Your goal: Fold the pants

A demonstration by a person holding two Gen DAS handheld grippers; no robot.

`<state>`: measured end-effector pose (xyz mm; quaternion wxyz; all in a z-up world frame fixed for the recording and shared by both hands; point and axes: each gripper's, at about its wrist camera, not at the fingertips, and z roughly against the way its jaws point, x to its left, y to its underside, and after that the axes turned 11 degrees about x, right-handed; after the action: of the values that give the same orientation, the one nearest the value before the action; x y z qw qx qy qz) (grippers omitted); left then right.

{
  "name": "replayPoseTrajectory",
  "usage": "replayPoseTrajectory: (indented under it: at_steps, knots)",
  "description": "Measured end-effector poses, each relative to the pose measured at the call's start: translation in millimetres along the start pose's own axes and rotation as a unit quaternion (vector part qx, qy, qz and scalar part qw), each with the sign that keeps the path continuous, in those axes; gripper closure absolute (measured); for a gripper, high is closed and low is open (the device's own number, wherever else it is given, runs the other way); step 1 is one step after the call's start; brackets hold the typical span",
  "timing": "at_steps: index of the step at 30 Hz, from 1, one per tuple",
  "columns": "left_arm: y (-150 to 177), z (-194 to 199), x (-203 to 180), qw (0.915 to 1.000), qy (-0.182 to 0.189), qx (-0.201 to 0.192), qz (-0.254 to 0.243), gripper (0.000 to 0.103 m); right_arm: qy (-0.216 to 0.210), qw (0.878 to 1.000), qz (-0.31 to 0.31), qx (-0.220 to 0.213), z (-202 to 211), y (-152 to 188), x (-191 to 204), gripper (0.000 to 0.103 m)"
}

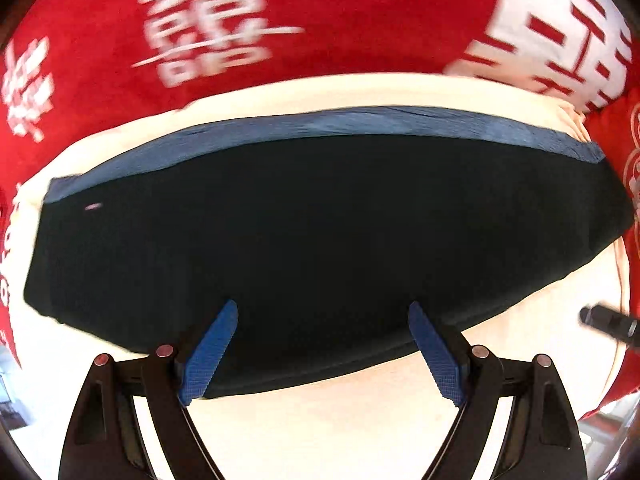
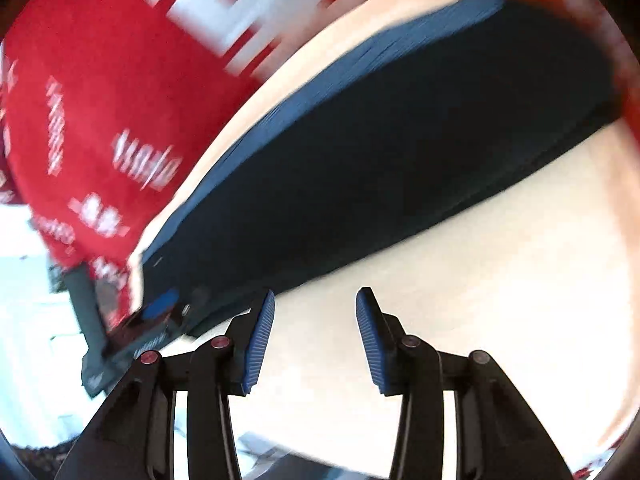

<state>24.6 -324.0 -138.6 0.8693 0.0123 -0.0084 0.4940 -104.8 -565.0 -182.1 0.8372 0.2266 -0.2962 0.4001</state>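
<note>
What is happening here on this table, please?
A person with a handheld gripper in each hand is folding dark pants. The pants lie flat as a folded dark bundle with a blue band along the far edge, on a cream surface with a red printed cloth behind. The left gripper hangs over the near edge of the pants, open and empty. The right gripper is over the bare cream surface, also open and holding nothing.
</note>
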Motion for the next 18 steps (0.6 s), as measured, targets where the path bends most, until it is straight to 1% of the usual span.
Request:
replayPoseTrajectory:
  at_steps: [2, 3, 8, 10, 11, 13, 15, 18]
  knots:
    - [6.3, 4.4, 32.6, 1.0000, -0.008, -0.004, 0.002, 0.015, -0.033, 0.999, 0.009, 0.020, -38.6, 10.9, 34.9, 0.057]
    - [-5.5, 5.8, 51.0, 0.9999, -0.014, -0.004, 0.002, 0.015, -0.044, 0.999, 0.011, 0.026, -49.4, 16.8, 43.5, 0.057]
    - [-13.5, 1.2, 143.6, 0.9987, -0.048, -0.008, 0.013, 0.015, -0.091, 0.994, 0.024, 0.060, -138.4, 35.1, 105.0, 0.057]
    - [-17.0, -5.4, 186.2, 0.9976, -0.064, -0.009, 0.023, 0.015, -0.100, 0.993, 0.024, 0.066, -159.8, 37.5, 117.4, 0.057]
    - [-19.2, -8.8, 199.9, 0.9970, -0.073, -0.010, 0.027, 0.015, -0.099, 0.992, 0.024, 0.068, -174.5, 37.7, 124.8, 0.057]
    - [-23.2, -15.2, 230.8, 0.9952, -0.091, -0.017, 0.034, 0.015, -0.098, 0.993, 0.022, 0.067, -187.9, 35.8, 129.4, 0.057]
    - [-27.8, -22.7, 252.1, 0.9939, -0.100, -0.021, 0.042, 0.015, -0.094, 0.993, 0.018, 0.064, -197.5, 35.4, 130.4, 0.057]
    - [-33.4, -40.4, 284.1, 0.9934, -0.095, -0.017, 0.063, 0.015, -0.109, 0.993, 0.010, 0.049, -204.0, 33.6, 131.2, 0.057]
